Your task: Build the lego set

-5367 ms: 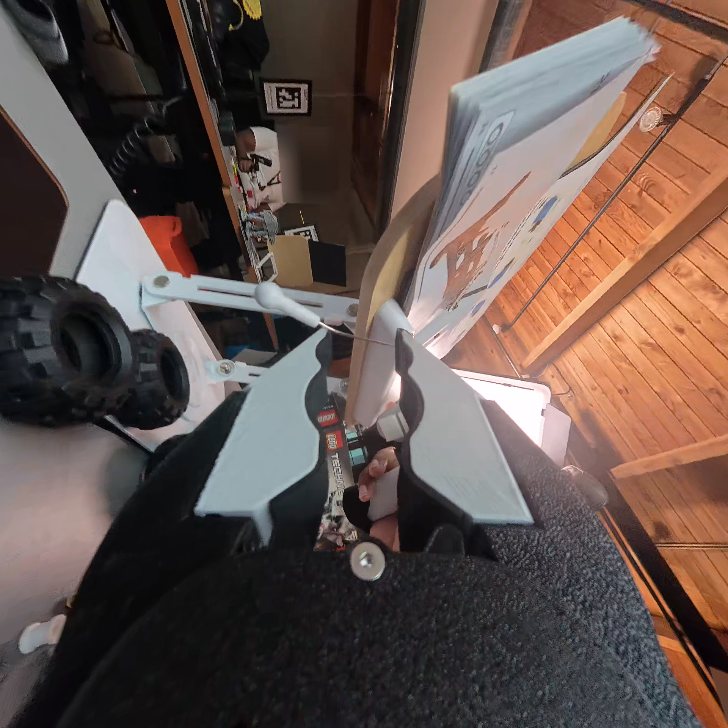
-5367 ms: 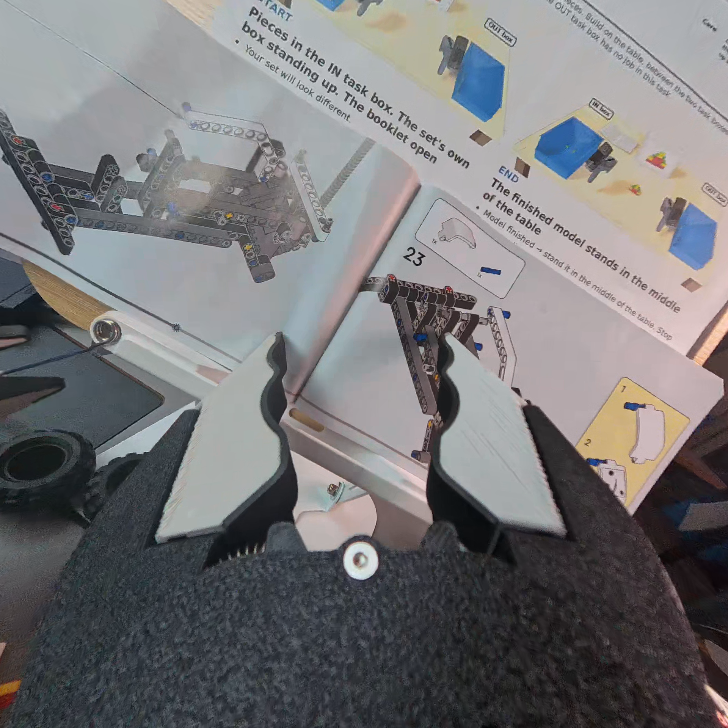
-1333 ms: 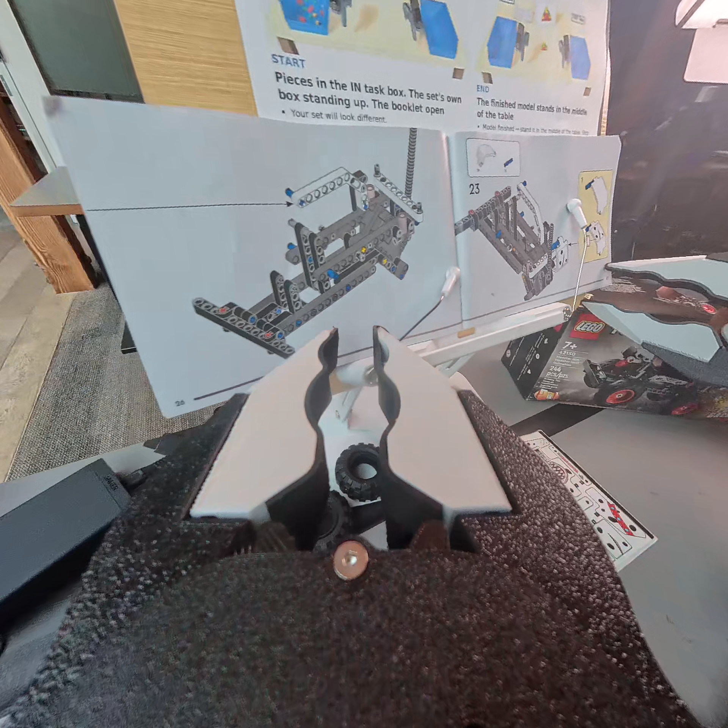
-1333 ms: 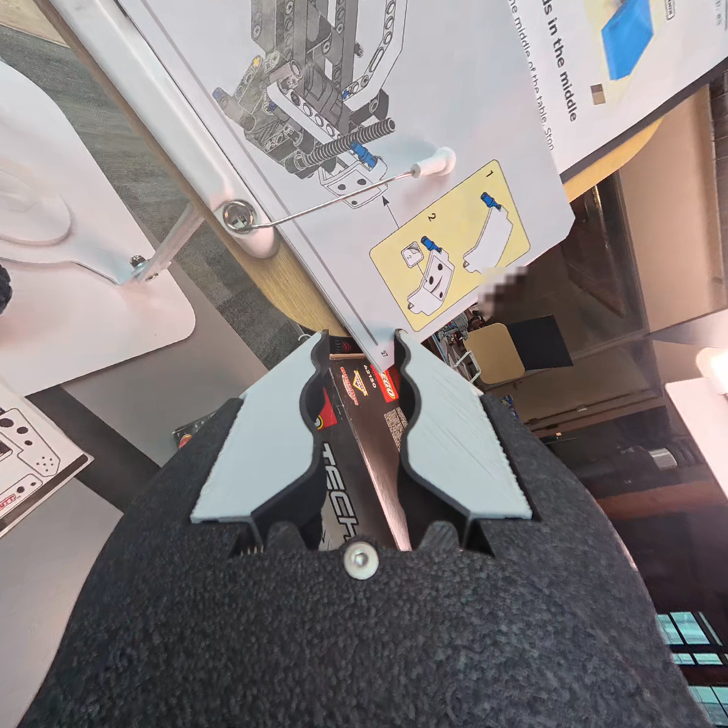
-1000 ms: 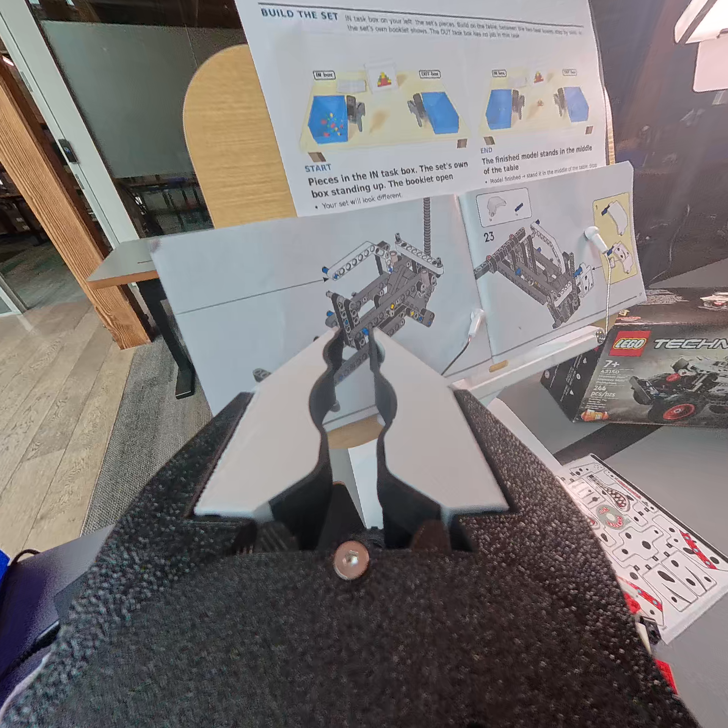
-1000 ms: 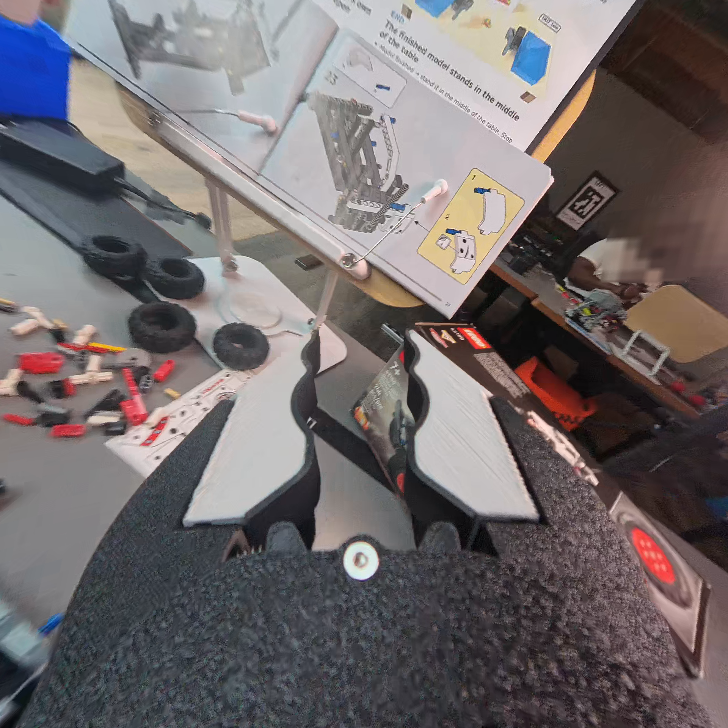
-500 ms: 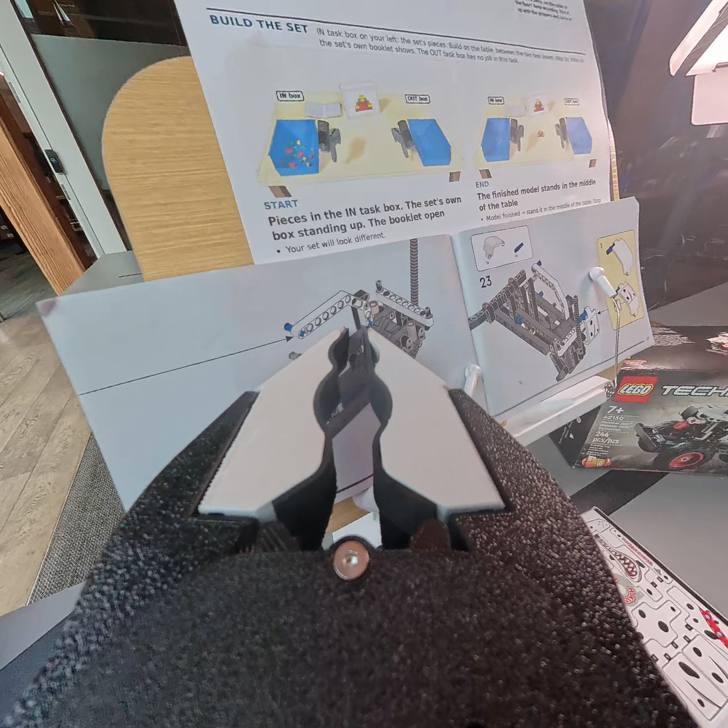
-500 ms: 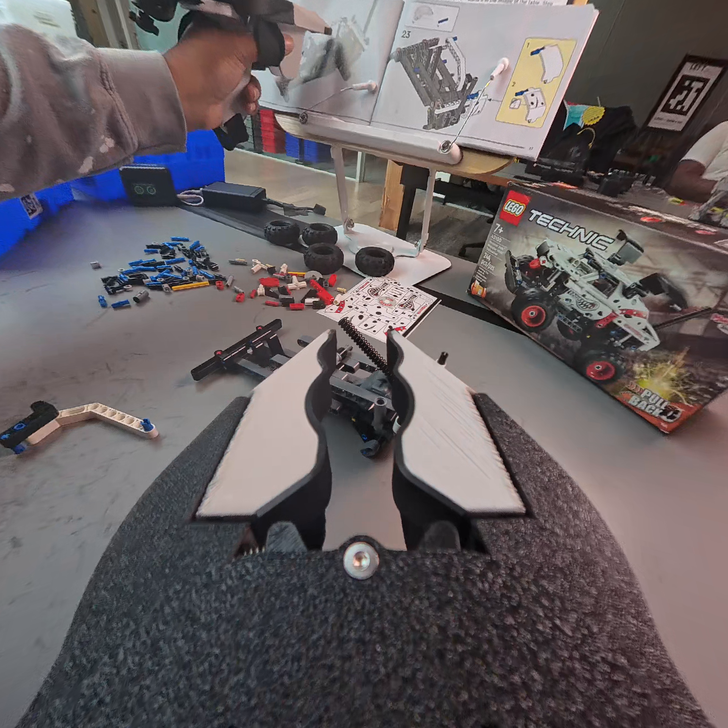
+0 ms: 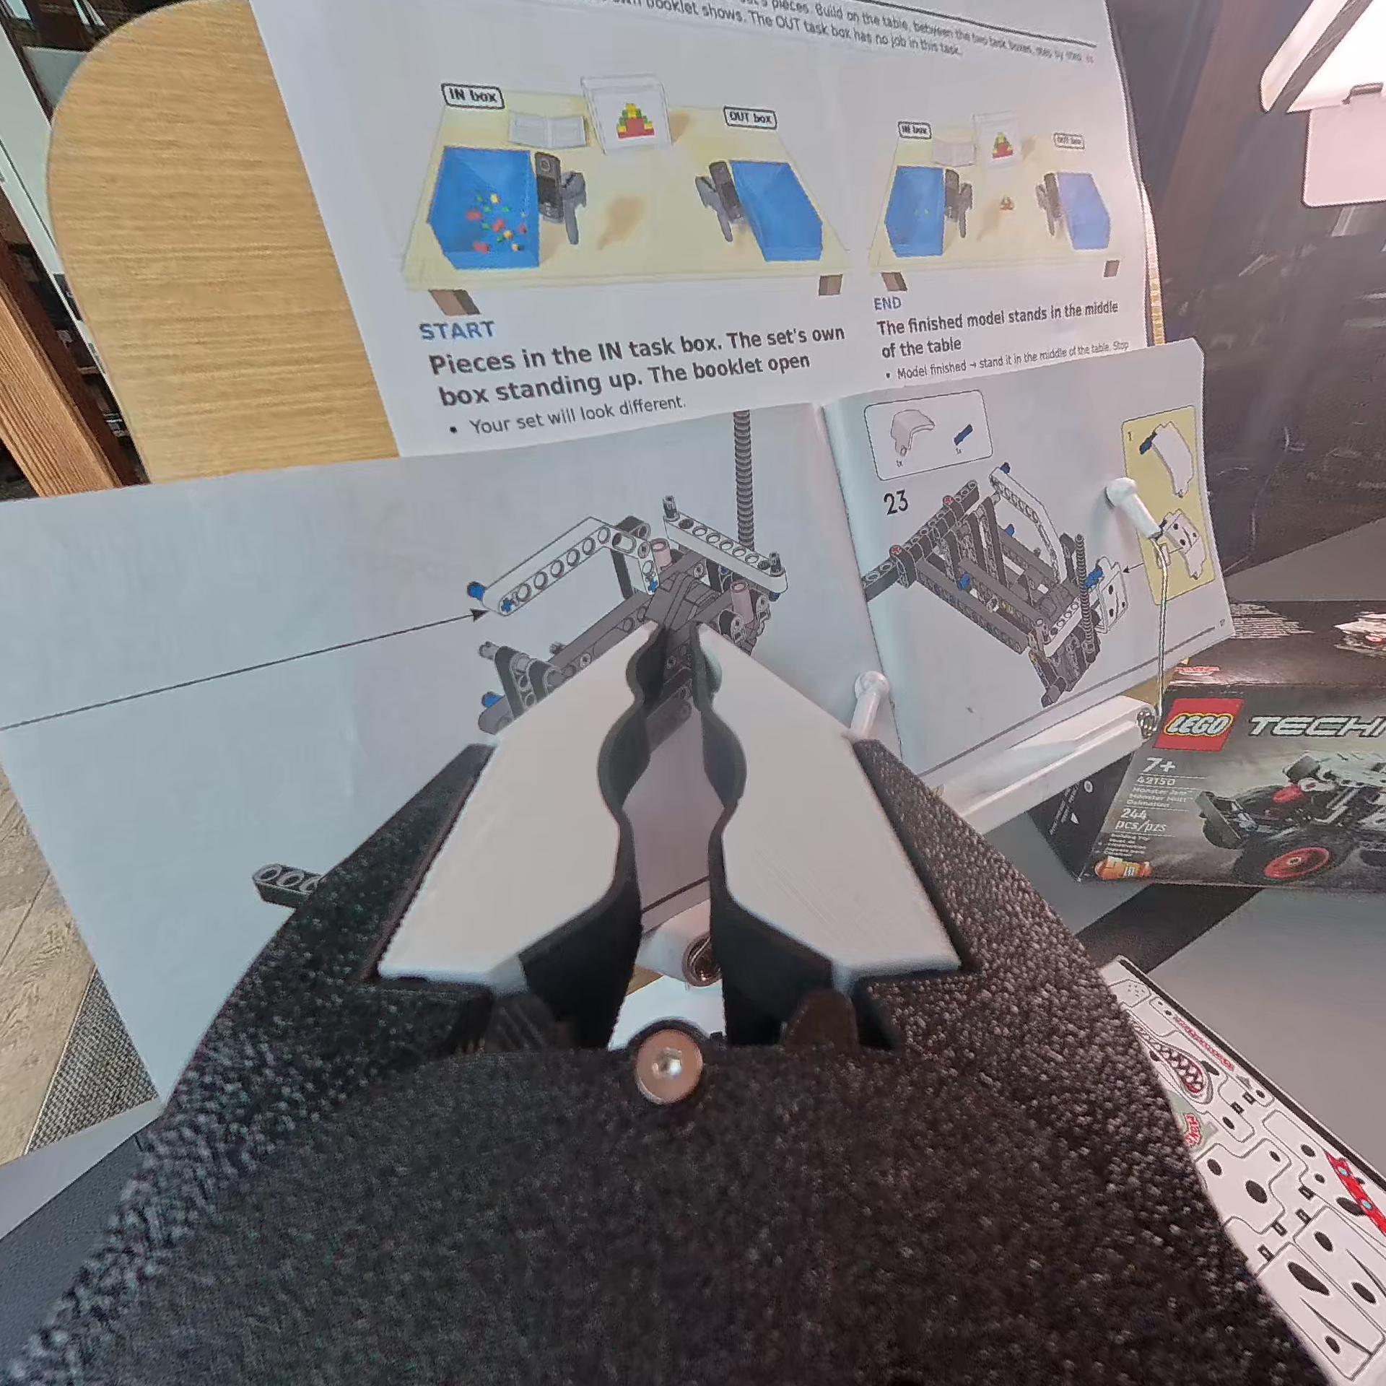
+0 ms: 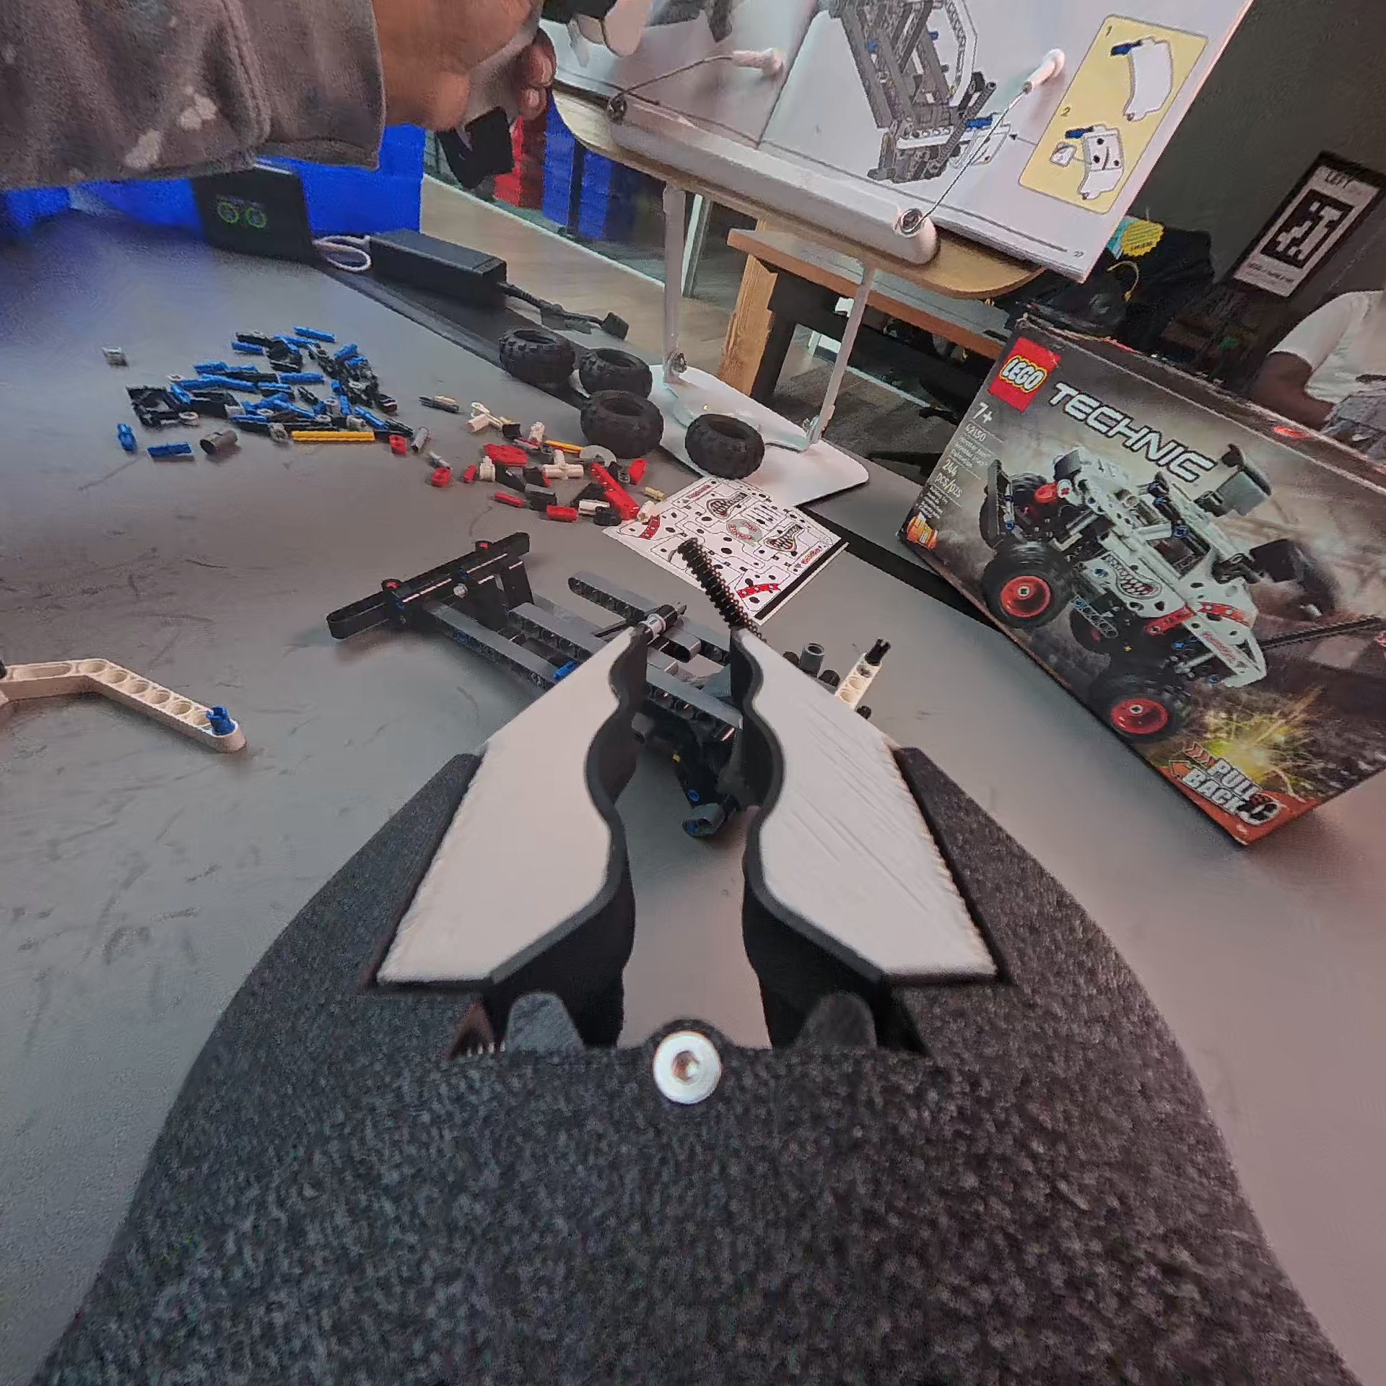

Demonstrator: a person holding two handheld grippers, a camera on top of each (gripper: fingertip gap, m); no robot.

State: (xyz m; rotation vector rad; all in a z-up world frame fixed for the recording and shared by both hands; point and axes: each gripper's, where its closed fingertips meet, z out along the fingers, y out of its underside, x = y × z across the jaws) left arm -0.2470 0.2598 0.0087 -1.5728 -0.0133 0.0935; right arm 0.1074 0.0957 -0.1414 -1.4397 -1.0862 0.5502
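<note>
Left gripper (image 9: 679, 637) jaws nearly closed, empty, facing instruction booklet (image 9: 315, 637); right gripper (image 10: 686, 645) jaws open over dark chassis assembly (image 10: 510, 607) on table (image 10: 225, 862).

matt grey table (image 10: 225, 862), glossy cardboard box (image 10: 1170, 600)

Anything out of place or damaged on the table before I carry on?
Nothing stands out. Loose pieces, four tyres, the sticker sheet and the part-built chassis lie on the table; the set box stands upright.

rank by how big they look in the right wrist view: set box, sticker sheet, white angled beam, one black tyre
1. set box
2. sticker sheet and white angled beam: too close to rank
3. black tyre
The beam lies nearer the camera, so its apparent size may mislead.
</note>
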